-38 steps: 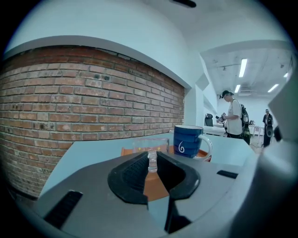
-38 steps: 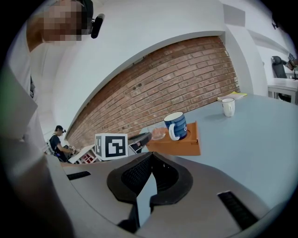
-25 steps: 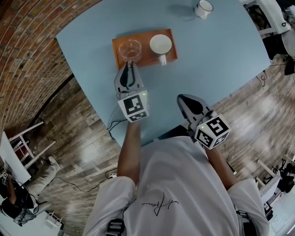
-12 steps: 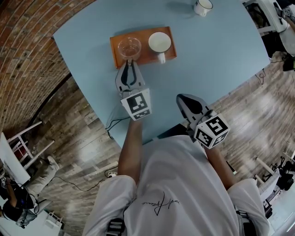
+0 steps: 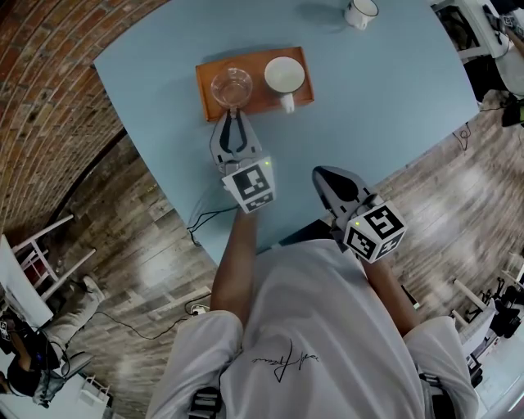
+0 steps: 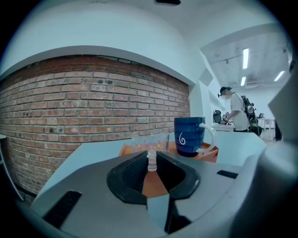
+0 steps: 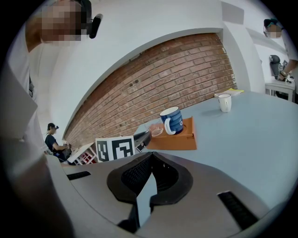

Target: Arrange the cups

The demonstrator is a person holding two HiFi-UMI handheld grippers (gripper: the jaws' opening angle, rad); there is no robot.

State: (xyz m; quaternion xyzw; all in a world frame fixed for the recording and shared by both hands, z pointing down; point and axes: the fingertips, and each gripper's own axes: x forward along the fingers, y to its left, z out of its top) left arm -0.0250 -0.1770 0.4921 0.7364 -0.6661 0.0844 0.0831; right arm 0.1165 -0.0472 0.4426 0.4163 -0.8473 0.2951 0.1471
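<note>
My left claw [image 5: 232, 117] reaches out over the blue desk [image 5: 368, 106] to the near edge of the orange tray [image 5: 258, 105], and its jaws are drawn in narrow on the clear handle of the glass cup [image 5: 230, 84]. In the left gripper view that handle stands upright right between the two tips, with the bowl of the glass just behind it. The glass cup sits on the left part of the tray, its handle turned toward me. Beside it, on the right part of the same tray, stands the blue mug [image 5: 285, 75], white inside, with its white handle also turned toward me and reaching the tray's near edge. The two cups are close together but not touching. A white mug [image 5: 361, 12] stands well apart from the tray, near the far edge of the desk. My right claw [image 5: 321, 174] is held close to my body over the near edge of the desk, well apart from the tray, its jaws pressed together with nothing between them. A brick wall [image 6: 93, 107] runs along the left side of the desk.
</note>
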